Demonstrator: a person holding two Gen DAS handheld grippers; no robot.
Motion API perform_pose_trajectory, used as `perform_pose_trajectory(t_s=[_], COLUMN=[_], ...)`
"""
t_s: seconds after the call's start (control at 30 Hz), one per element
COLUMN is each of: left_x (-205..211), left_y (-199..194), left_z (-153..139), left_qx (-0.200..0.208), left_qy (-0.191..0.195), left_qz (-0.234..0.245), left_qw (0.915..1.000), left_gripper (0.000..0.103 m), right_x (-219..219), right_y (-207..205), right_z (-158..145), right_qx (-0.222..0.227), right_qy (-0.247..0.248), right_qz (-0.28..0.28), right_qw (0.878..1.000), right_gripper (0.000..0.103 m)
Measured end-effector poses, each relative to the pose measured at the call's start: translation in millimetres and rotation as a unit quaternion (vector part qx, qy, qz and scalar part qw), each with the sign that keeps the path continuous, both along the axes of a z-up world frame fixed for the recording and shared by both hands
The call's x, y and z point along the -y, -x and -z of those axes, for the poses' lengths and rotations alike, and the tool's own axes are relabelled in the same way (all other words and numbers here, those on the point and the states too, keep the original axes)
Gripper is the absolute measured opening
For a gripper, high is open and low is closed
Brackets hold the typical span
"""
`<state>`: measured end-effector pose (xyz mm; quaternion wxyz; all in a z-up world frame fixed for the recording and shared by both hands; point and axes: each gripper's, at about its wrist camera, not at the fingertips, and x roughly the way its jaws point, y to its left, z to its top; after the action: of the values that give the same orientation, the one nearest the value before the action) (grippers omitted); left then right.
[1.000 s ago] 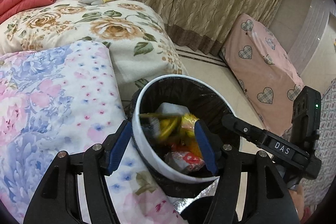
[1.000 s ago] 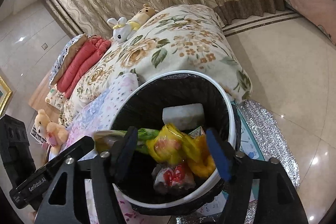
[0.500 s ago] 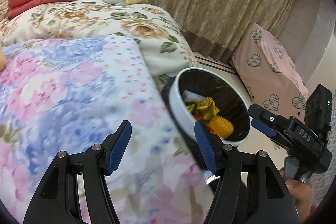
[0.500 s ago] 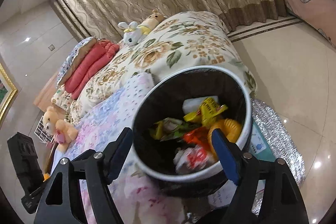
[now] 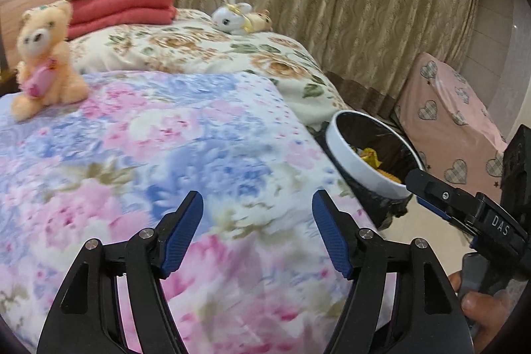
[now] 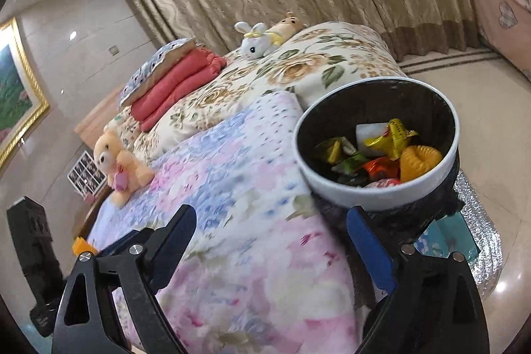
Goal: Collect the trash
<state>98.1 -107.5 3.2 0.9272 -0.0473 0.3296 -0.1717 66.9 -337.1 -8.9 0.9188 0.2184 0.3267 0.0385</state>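
Blue-padded, both our grippers, left [image 5: 257, 231] and right [image 6: 270, 244], are opening with nothing between the fingers; bin [image 6: 381, 191] just beyond the right fingers.

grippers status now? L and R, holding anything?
Left gripper: jaws opening, nothing between them, over the floral quilt.
Right gripper: jaws opening, empty, beside the trash bin.

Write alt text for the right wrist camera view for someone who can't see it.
A white-rimmed, black-lined trash bin holding colourful wrappers stands beside a bed with a pastel floral quilt. The empty right gripper hovers in front, jaws opening; a peach teddy bear sits on the quilt.
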Motion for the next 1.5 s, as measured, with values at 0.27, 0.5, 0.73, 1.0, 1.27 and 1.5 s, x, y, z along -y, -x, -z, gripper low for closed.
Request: perform_pose_trajectory(t_s=[0.27,0.5,0.73,1.0,1.27,1.5], left_x=[-28,-39,-46,-53,-57,-56], left_y=[36,59,59,65,71,73], left_z=[-8,-18,-9,-9,-9,-10], left_qx=[0.065,0.146,0.155,0.168,0.173,0.175], left_qy=[-0.013,-0.045,-0.058,-0.056,-0.061,-0.065], left_qz=[-0.039,-0.102,-0.121,-0.136,-0.143,-0.143], left_qw=[0.9971,0.9830,0.9787,0.9749,0.9727,0.9720], left_gripper=[0.078,0.103,0.103,0.103,0.103,0.103], right_x=[-36,-53,-65,-74,-78,-80], right_y=[22,29,36,39,42,42], right_z=[-18,-22,-10,-7,-11,-13], right_qx=[0.060,0.106,0.144,0.156,0.158,0.157], right_qy=[0.077,0.132,0.167,0.177,0.170,0.166], right_qz=[-0.007,0.000,0.015,0.006,0.003,-0.002], right_qw=[0.995,0.986,0.975,0.972,0.973,0.974], right_gripper=[0.101,0.103,0.103,0.103,0.103,0.103])
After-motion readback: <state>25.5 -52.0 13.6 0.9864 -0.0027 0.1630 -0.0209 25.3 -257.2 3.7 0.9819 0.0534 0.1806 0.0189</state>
